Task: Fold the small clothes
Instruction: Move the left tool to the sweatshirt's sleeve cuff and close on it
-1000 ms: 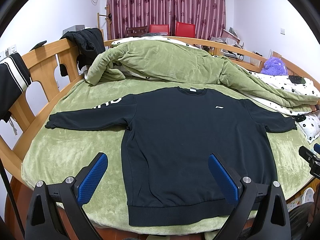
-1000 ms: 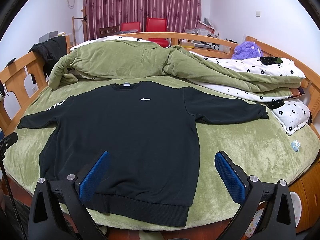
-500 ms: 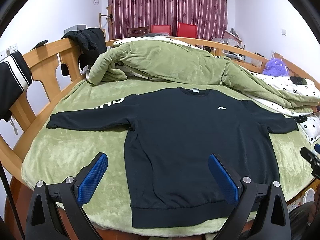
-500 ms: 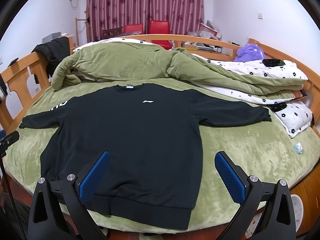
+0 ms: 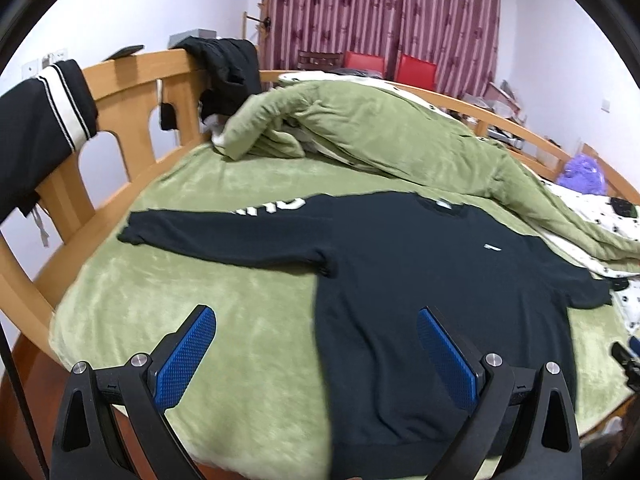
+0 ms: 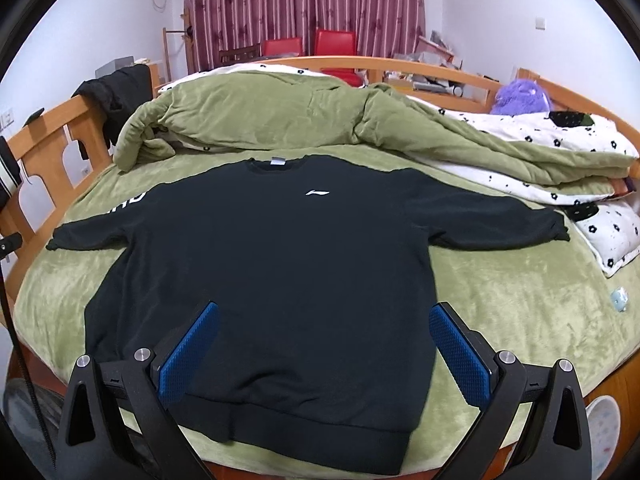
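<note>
Black sweatshirt point(image 6: 280, 264) is spread flat, sleeves outstretched, on the green bed point(image 6: 500, 308). Left claw point(image 5: 316, 356) and right claw point(image 6: 324, 352) are held spread, empty, above its hem.

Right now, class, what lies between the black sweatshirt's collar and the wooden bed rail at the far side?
The bunched green quilt, white flower-print lining showing at its far edge, fills that stretch between the black sweatshirt and the wooden bed rail, clearest in the right wrist view.
</note>
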Available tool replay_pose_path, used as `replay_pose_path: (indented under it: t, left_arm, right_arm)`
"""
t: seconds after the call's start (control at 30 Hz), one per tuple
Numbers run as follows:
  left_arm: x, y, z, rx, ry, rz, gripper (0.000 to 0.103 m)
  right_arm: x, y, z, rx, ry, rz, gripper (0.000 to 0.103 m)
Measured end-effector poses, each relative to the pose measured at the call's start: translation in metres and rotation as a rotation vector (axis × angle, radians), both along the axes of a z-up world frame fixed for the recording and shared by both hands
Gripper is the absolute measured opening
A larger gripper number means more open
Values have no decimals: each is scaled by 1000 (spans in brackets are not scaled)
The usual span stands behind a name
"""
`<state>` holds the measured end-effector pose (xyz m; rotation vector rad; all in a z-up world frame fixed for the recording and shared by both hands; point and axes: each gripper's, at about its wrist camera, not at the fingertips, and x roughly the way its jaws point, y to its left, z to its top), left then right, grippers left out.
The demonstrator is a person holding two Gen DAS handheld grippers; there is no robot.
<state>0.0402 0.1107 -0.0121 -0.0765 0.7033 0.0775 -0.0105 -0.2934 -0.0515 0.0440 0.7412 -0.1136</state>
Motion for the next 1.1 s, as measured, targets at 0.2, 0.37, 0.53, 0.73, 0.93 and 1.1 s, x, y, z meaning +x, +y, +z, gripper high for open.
replay_pose_path:
  t: [0.2, 0.37, 0.53, 0.73, 0.93, 1.1]
  left_arm:
    - [40, 39, -27, 6, 33, 32, 101]
    - [79, 75, -68, -26, 91, 90, 100]
    - [116, 112, -111, -55, 183, 142, 93]
    - [147, 156, -147, -76, 193, 218, 91]
    - [180, 207, -166, -162, 173, 304, 88]
    - [208, 237, -174, -141, 170, 367, 83]
  right_arm:
    - [25, 25, 12, -63, -3, 32, 102]
    - [59, 54, 14, -69, -11, 91, 102]
    - [112, 69, 1, -10, -13, 113, 102]
    - [161, 74, -5, 38, -27, 134, 98]
    - [191, 72, -24, 30, -42, 124, 89]
    - [201, 63, -49, 27, -5, 103, 85]
